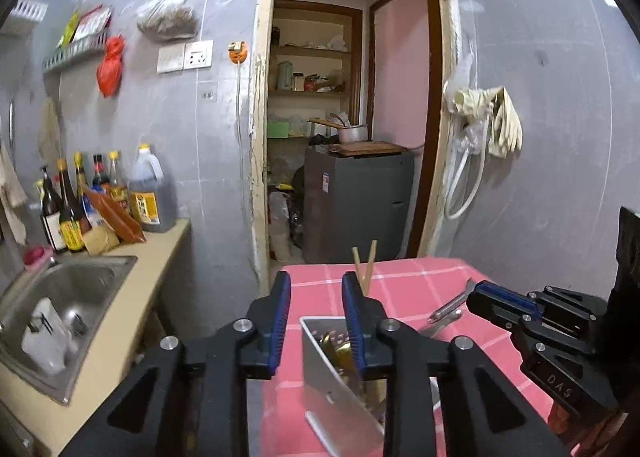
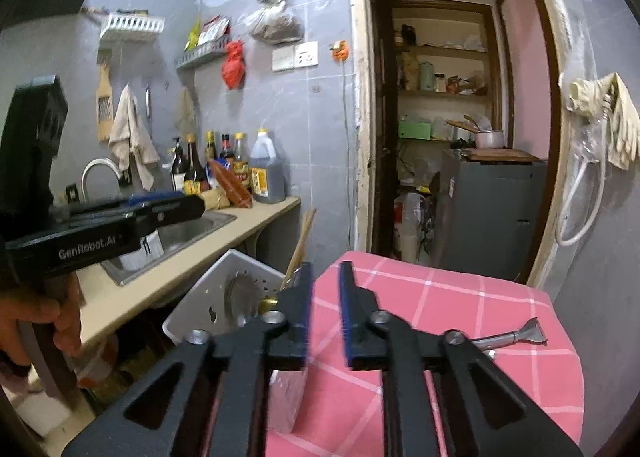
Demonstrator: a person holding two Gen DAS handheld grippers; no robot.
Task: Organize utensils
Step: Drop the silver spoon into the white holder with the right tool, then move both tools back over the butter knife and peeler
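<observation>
A metal utensil holder (image 1: 336,377) stands on the pink checked tablecloth (image 1: 404,289), with wooden chopsticks (image 1: 368,261) and gold-coloured utensils inside. My left gripper (image 1: 316,289) is open and empty above the holder's near rim. A metal peeler (image 1: 448,309) lies on the cloth to the right; in the right wrist view the peeler (image 2: 516,335) lies right of my open, empty right gripper (image 2: 326,277). The holder (image 2: 224,297) and chopsticks (image 2: 300,245) sit to its left. The right gripper (image 1: 496,297) also shows in the left wrist view.
A counter (image 1: 160,257) with a steel sink (image 1: 68,305) and several sauce bottles (image 1: 100,197) runs along the left. A doorway (image 1: 352,117) opens behind the table onto a grey appliance (image 1: 356,205) and shelves. Gloves (image 1: 496,121) hang on the right wall.
</observation>
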